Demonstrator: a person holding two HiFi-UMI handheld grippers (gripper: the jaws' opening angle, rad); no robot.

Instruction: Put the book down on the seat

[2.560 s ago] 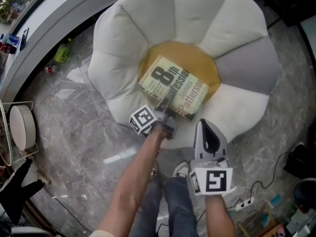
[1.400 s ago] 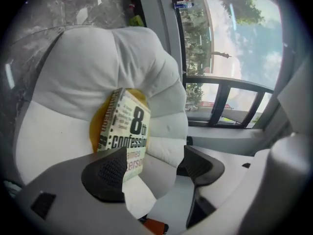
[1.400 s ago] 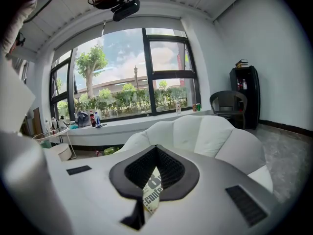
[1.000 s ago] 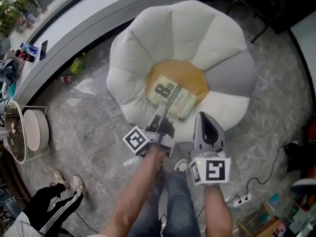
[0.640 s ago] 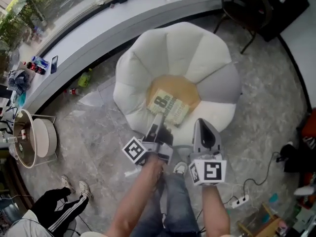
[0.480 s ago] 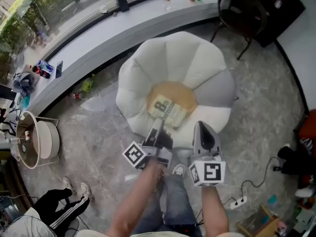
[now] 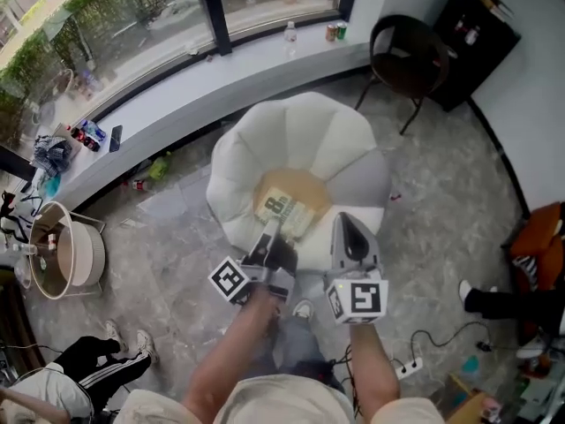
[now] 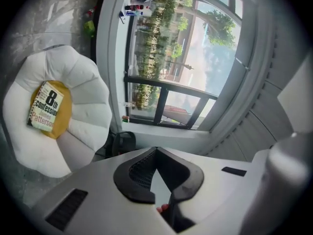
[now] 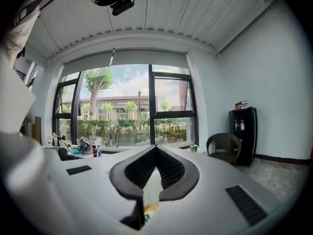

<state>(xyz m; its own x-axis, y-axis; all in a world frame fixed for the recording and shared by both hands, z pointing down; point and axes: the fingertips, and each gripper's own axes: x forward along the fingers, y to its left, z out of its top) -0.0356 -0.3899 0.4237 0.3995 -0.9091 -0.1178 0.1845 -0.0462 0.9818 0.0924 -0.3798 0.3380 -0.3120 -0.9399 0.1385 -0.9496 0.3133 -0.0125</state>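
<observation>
Left hand-held gripper [image 7: 270, 230] and right hand-held gripper [image 7: 344, 224] closed, empty, clear of book [image 7: 284, 208] on seat [image 7: 300, 135].

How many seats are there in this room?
2: a white flower-shaped cushion seat at the head view's centre, and a dark round-backed chair by the grey window ledge. More may lie out of view.

I see a white petalled seat [image 7: 300, 140] with one grey segment and a mustard-yellow centre, a cream book [image 7: 284, 210] lettered in black and red, a grey marbled floor [image 7: 441, 210], and black-and-white square markers on the pale grey left gripper [image 7: 270, 229] and right gripper [image 7: 344, 222].
</observation>
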